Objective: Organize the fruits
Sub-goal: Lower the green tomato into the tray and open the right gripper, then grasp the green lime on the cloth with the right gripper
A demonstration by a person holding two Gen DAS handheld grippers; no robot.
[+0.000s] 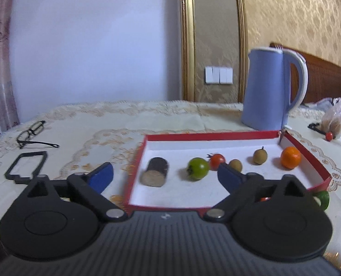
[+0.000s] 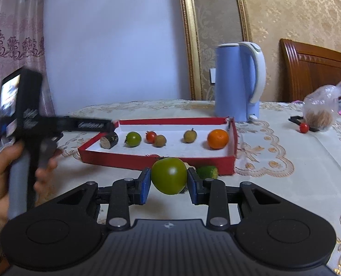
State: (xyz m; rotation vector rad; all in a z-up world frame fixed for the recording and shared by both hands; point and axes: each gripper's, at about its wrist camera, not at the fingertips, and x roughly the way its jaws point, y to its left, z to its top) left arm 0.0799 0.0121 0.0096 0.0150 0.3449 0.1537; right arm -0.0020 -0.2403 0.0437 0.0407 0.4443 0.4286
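A red tray (image 1: pixel 211 135) with a white floor holds a row: a dark cut stalk piece (image 1: pixel 155 172), a green tomato (image 1: pixel 198 168), a red cherry tomato (image 1: pixel 217 161), two brown longans (image 1: pixel 260 156) and an orange (image 1: pixel 290 157). My left gripper (image 1: pixel 168 173) stands open over the tray's near left part, nothing between its blue pads. In front of the tray (image 2: pixel 170 120), my right gripper (image 2: pixel 169 180) is shut on a larger green tomato (image 2: pixel 169 174), held above the cloth. A small green fruit (image 2: pixel 207 172) lies just behind it against the tray's front wall.
A blue kettle (image 1: pixel 264 92) stands behind the tray. Glasses (image 1: pixel 31 134) and a black frame (image 1: pixel 26 164) lie on the left of the tablecloth. A plastic bag of brown fruit (image 2: pixel 319 110) and a loose cherry tomato (image 2: pixel 304 127) sit at the right. A hand (image 2: pixel 0 179) grips the left tool's handle.
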